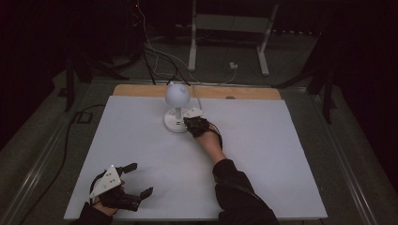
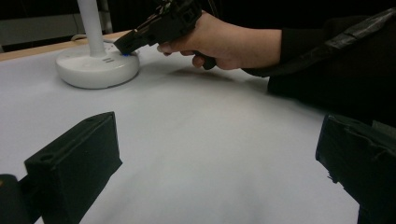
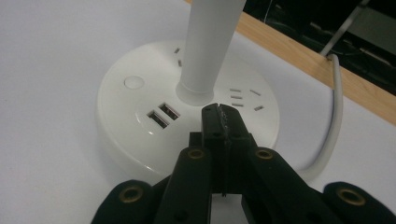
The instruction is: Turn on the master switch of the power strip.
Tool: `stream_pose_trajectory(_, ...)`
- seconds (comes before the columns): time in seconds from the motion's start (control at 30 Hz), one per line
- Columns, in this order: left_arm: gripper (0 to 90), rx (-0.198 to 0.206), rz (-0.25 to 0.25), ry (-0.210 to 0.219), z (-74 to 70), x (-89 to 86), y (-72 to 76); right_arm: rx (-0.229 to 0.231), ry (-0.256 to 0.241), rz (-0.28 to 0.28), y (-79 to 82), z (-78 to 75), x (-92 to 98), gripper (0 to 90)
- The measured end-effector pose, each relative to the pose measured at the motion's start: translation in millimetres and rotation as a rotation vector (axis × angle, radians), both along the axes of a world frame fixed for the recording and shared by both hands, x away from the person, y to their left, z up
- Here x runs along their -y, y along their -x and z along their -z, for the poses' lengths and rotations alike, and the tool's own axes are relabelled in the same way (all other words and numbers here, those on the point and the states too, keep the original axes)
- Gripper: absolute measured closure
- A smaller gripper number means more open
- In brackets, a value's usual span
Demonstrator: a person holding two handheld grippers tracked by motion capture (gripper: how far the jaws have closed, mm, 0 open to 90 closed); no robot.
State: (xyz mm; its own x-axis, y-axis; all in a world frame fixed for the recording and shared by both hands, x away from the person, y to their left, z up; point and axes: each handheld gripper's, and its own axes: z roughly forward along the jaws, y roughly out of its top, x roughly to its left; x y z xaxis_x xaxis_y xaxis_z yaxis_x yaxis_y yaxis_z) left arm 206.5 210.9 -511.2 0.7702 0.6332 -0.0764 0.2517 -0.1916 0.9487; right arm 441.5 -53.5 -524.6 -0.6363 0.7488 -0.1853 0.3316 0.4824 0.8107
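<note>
Your right tool [image 3: 219, 112], jaws pressed together and holding nothing, stretches onto the lamp base [image 3: 140, 130]; your left tool [image 1: 136, 180] rests wide open, well apart, on the tabletop [image 1: 263, 140].

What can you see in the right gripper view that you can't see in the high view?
The right gripper view shows the two USB ports, the round button and the socket slots on the lamp base, with the right gripper shut. The high view shows the lamp's round head, the open left gripper and the table. Both show the white lamp base and its post.
</note>
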Motion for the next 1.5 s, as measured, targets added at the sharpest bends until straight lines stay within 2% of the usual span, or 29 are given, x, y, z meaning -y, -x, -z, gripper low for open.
stream_pose_trajectory(0.13,0.3,-0.005,-0.002,0.003,0.7,-1.2,-0.6,-0.013,-0.021,-0.009,-0.9,-5.8,3.4,90.0)
stream_pose_trajectory(0.2,0.3,-0.001,-0.003,0.001,0.5,-1.7,-1.0,-0.020,-0.065,-0.006,1.5,-8.9,8.9,90.0)
stream_pose_trajectory(0.3,0.3,0.002,-0.006,0.009,-0.1,-1.7,-0.8,-0.022,-0.100,-0.013,3.3,-13.8,15.3,90.0)
stream_pose_trajectory(0.43,0.3,0.000,0.000,0.002,0.4,-0.4,-1.3,-0.039,-0.129,-0.036,6.4,-18.9,20.6,89.8)
stream_pose_trajectory(0.5,0.3,0.000,0.002,0.000,0.7,0.6,-1.5,-0.043,-0.123,-0.042,10.1,-20.5,22.3,89.0)
stream_pose_trajectory(0.63,0.3,0.001,0.007,-0.005,0.1,2.2,-0.9,-0.087,-0.129,-0.076,18.6,-19.0,23.1,76.5)
stream_pose_trajectory(0.67,0.3,0.001,0.007,-0.005,0.1,2.2,-0.9,-0.087,-0.129,-0.076,18.6,-19.0,23.1,76.5)
stream_pose_trajectory(0.87,0.3,0.003,0.012,-0.004,-0.3,2.9,-0.6,-0.136,-0.165,-0.127,24.8,-23.7,23.1,47.5)
stream_pose_trajectory(0.9,0.3,0.003,0.012,-0.005,-0.2,2.9,-0.5,-0.136,-0.165,-0.127,24.8,-23.7,23.1,47.5)
stream_pose_trajectory(1.1,0.3,0.003,0.009,-0.006,0.0,2.4,-1.0,-0.168,-0.176,-0.124,27.5,-25.9,24.5,15.0)
stream_pose_trajectory(1.13,0.3,0.002,0.010,-0.006,0.1,2.5,-1.2,-0.170,-0.176,-0.123,27.8,-26.3,25.2,12.0)
stream_pose_trajectory(1.2,0.3,0.000,0.010,-0.003,0.4,2.5,-1.8,-0.188,-0.179,-0.139,28.3,-27.8,26.4,1.2)
stream_pose_trajectory(1.23,0.3,-0.002,0.010,-0.005,0.6,2.4,-2.1,-0.211,-0.177,-0.146,28.9,-29.2,27.7,0.0)
stream_pose_trajectory(1.4,0.3,0.001,0.012,0.003,-0.8,3.4,-0.4,-0.232,-0.195,-0.159,31.2,-33.8,34.3,0.0)
stream_pose_trajectory(1.5,0.3,0.007,0.023,-0.003,-1.5,5.2,0.3,-0.245,-0.185,-0.158,35.2,-35.4,41.1,0.0)
